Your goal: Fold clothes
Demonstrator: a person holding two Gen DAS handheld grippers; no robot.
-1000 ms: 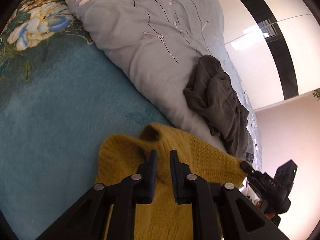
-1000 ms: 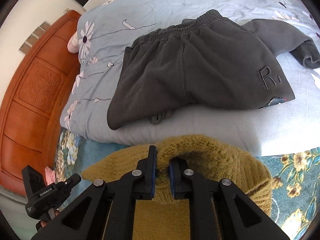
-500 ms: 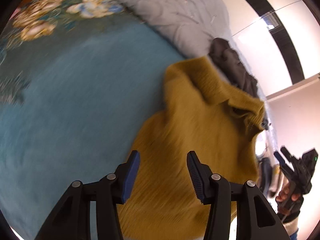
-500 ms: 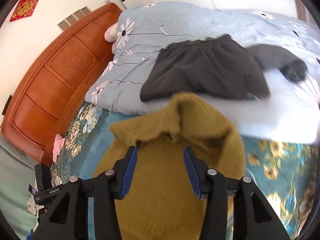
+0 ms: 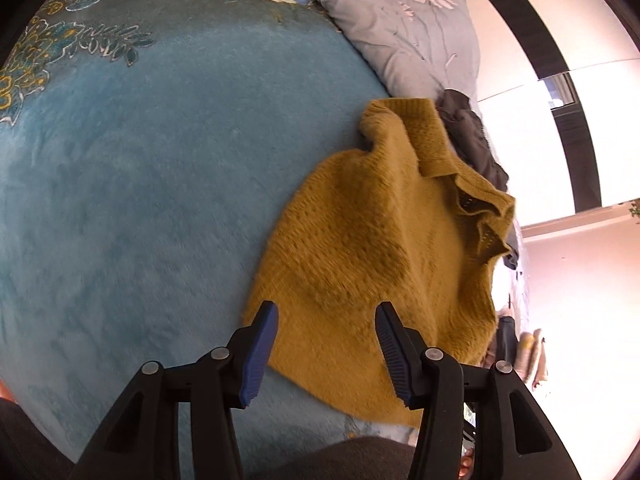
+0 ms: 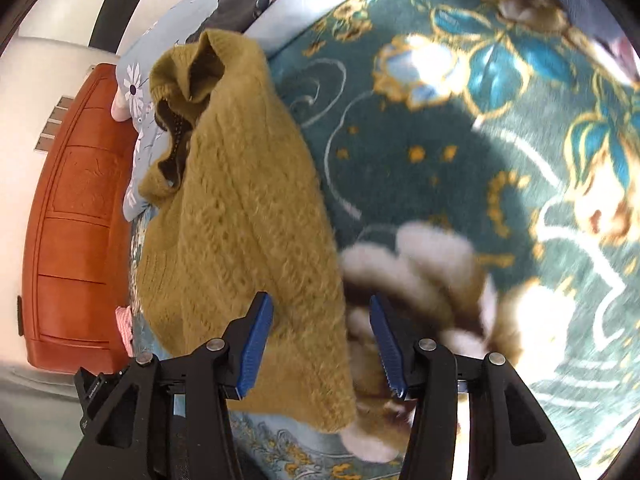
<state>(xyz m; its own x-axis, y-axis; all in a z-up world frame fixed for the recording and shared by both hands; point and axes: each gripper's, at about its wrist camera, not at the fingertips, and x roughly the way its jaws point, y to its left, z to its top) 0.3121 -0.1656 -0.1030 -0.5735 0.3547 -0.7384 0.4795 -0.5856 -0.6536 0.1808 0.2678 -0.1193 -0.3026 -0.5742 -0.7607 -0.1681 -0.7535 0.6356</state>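
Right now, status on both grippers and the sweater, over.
Left gripper open, empty. Right gripper open, empty. Mustard sweater lying loose on teal blanket, collar rumpled. Dark pants on the duvet beyond, clear of it.

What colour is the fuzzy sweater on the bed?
Mustard yellow. The sweater shows best in the left wrist view.
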